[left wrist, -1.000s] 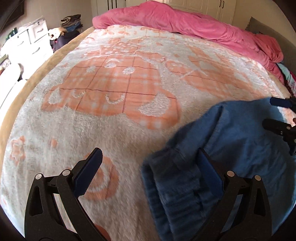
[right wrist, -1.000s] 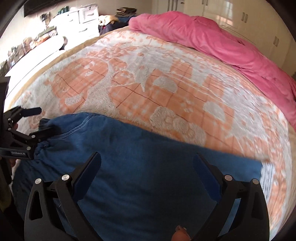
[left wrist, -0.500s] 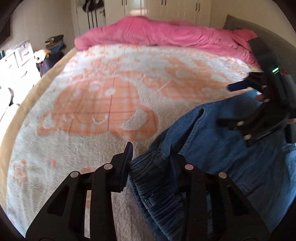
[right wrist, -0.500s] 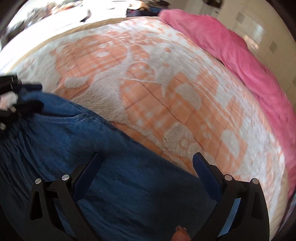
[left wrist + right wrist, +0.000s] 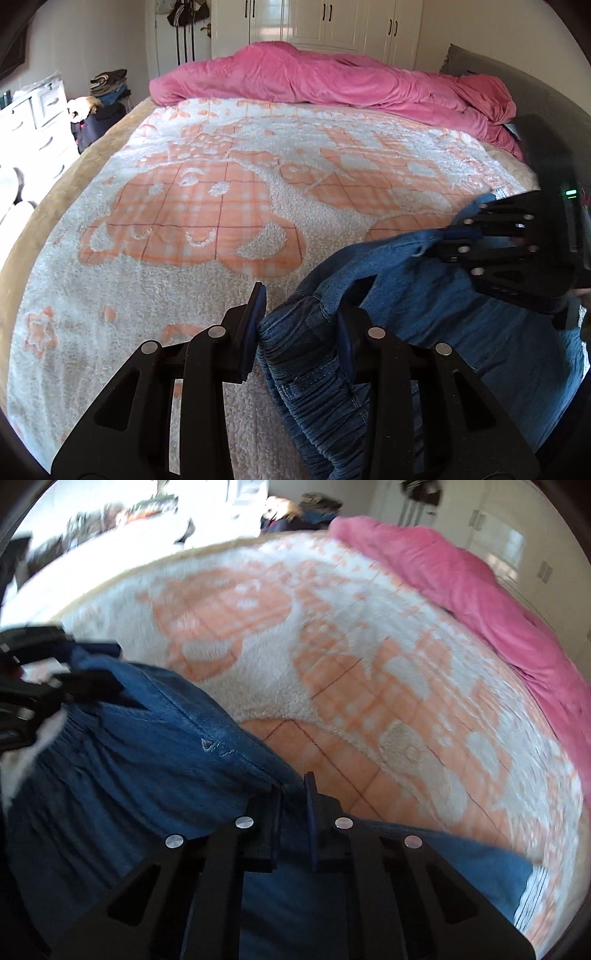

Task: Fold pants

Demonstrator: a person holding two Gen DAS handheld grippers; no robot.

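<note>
Blue denim pants (image 5: 461, 332) lie on the near right of the bed, partly raised off it. My left gripper (image 5: 301, 314) is shut on the gathered elastic waistband, which bunches between its blue pads. In the left wrist view my right gripper (image 5: 448, 236) comes in from the right and pinches the pants' far edge. In the blurred right wrist view the right gripper (image 5: 293, 790) is shut on a seam fold of the pants (image 5: 147, 775). My left gripper (image 5: 107, 666) holds the waistband corner at the far left there.
A fleecy white and orange blanket (image 5: 221, 206) covers the bed. A pink duvet (image 5: 332, 81) is heaped along the far side. A white dresser (image 5: 33, 122) and a pile of clothes (image 5: 107, 85) stand to the left, white wardrobe doors (image 5: 332, 18) behind.
Both grippers went from wide open to shut on the pants, the left first, the right just now. The left lifted the waistband, and the right swung in toward the pants' edge.
</note>
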